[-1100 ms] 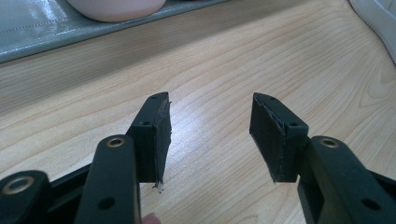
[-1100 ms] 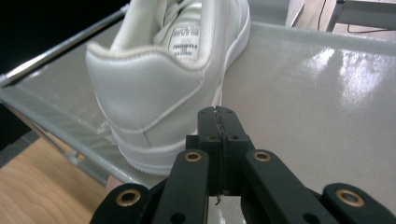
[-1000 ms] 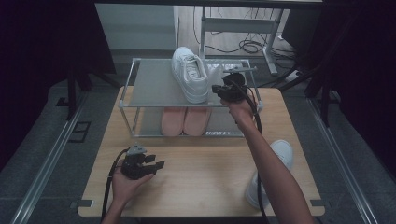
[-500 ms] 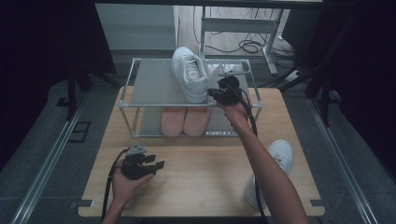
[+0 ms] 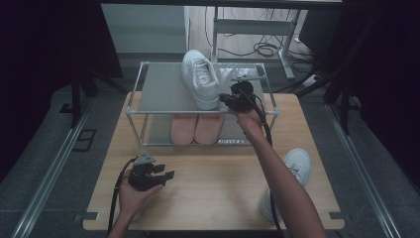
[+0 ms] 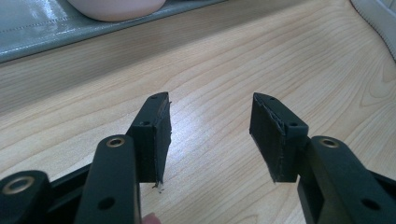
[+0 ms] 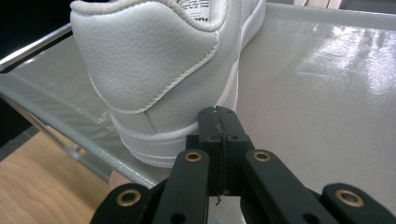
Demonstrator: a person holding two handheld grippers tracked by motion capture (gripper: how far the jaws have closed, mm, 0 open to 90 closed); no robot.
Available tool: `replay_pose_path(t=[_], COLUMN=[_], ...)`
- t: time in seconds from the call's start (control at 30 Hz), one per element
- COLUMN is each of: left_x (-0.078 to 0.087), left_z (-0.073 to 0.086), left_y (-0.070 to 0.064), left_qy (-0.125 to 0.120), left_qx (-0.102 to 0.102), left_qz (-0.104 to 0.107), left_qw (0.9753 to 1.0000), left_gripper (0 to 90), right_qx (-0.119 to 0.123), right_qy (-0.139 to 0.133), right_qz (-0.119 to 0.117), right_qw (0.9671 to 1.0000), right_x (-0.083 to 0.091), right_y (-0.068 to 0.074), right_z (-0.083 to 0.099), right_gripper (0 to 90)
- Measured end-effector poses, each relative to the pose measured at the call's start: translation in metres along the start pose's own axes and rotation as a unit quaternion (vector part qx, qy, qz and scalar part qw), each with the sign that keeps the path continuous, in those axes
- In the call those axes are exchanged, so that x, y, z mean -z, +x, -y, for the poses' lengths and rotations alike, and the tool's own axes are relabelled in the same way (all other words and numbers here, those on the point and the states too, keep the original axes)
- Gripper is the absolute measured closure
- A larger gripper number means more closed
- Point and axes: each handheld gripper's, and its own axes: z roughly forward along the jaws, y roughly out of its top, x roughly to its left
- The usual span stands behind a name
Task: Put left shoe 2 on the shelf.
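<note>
right gripper (image 7: 218, 116), jaws pressed together at the sneaker (image 7: 159, 70) heel, could shove it off the shelf (image 7: 327, 93); left gripper (image 6: 210, 135) idles, jaws spread.

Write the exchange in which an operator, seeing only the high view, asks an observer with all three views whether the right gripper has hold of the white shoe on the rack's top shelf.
Operator: Is the right gripper gripping the white shoe?
Observer: No. In the right gripper view its jaws are pressed shut on nothing, with the tips just beside the shoe's heel, above the top shelf.
Operator: And the left gripper, is it holding anything?
Observer: No. The left gripper view shows its jaws wide apart over the bare table, with nothing between them.
</note>
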Motion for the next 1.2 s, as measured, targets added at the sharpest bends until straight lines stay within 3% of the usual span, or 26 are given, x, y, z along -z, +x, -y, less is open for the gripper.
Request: replay_pose_path(t=[0.63,1.2], left_x=[0.0,0.0], left_z=[0.0,0.0], left_y=[0.0,0.0], left_qy=[-0.002,-0.001], left_qx=[0.002,0.002], left_qz=[0.001,0.002], left_qw=[1.0,1.0], left_gripper=[48.8,48.8], right_qx=[0.018,0.014], right_qy=[-0.003,-0.007], right_qz=[-0.037,-0.049], right_qw=[0.9991,0.9987], right_x=[-0.012,-0.016], right_y=[0.032,0.039], right_z=[-0.002,-0.006], right_gripper=[89.9,89.9])
